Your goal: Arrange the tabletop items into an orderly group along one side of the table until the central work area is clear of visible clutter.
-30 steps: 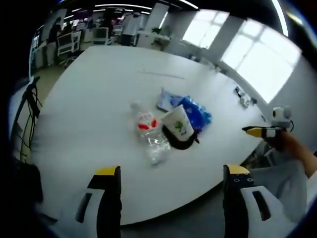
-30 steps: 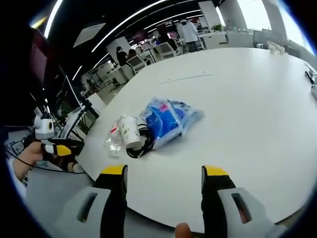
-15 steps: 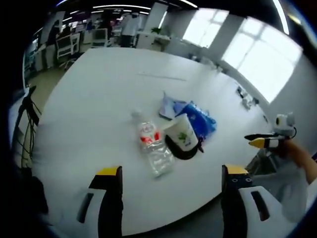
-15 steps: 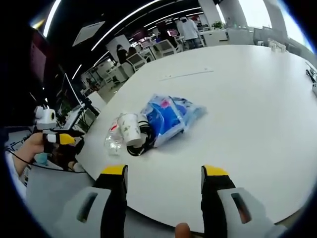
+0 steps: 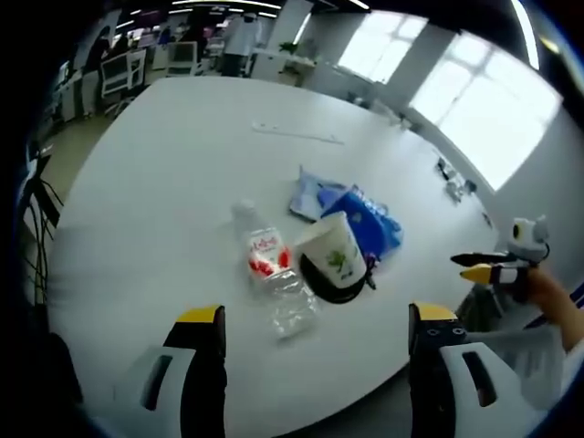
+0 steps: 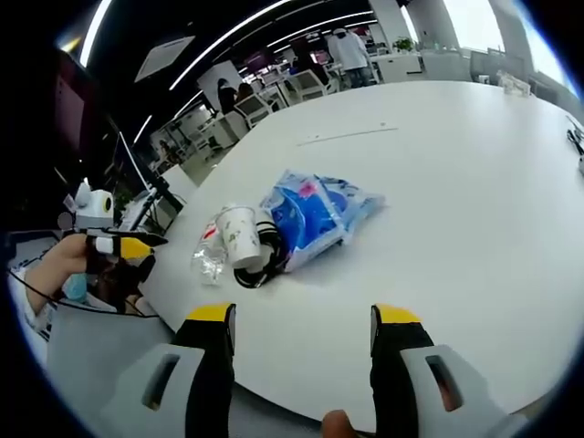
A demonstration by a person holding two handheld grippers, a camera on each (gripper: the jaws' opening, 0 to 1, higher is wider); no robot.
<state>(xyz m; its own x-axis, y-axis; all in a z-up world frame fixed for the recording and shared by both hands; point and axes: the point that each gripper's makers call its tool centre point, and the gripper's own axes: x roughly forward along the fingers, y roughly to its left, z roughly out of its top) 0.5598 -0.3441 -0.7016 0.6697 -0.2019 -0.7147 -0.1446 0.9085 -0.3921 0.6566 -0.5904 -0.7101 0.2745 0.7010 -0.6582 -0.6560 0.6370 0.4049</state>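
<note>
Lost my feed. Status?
Both grippers open, empty, short of the table. Bottle, cup, blue bag clustered mid-table, untouched. Nothing in the way.

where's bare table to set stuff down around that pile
Bare white table stretches beyond the blue bag toward the far edge, and along the near edge before the right gripper. It is crowded where plastic bottle, paper cup and black cable bunch together.
</note>
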